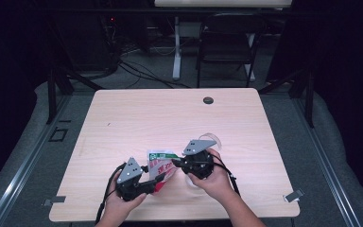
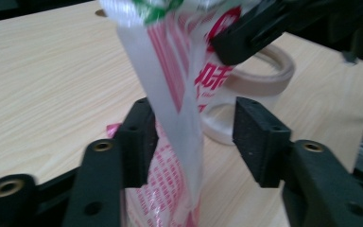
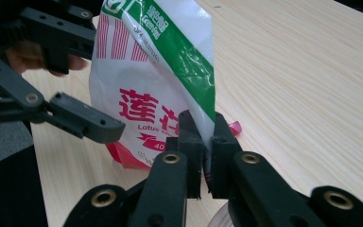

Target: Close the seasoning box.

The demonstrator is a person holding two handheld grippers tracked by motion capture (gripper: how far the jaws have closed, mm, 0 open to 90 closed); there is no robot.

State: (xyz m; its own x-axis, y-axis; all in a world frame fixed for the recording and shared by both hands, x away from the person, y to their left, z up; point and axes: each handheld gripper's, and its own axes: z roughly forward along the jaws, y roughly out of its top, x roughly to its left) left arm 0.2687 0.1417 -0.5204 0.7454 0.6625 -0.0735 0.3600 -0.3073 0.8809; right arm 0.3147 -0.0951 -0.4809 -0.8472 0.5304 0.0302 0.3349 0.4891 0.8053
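Observation:
A white plastic bag [image 1: 159, 162] with red stripes, red lettering and a green band stands lifted off the wooden table [image 1: 170, 113] between both grippers. My right gripper [image 3: 207, 137] is shut on the bag's [image 3: 156, 90] green-edged side, its jaws pinching the film. My left gripper [image 2: 196, 137] is open, and a fold of the bag [image 2: 179, 94] hangs between its jaws, close to the left one. In the high view the left gripper [image 1: 157, 178] sits at the bag's lower left and the right gripper [image 1: 175, 163] at its right.
A ring of tape [image 2: 264, 80] lies on the table just behind the bag, by the right hand [image 1: 212, 139]. A dark grommet [image 1: 208, 100] sits near the far edge. A folding chair [image 1: 227, 42] and cables stand beyond the table.

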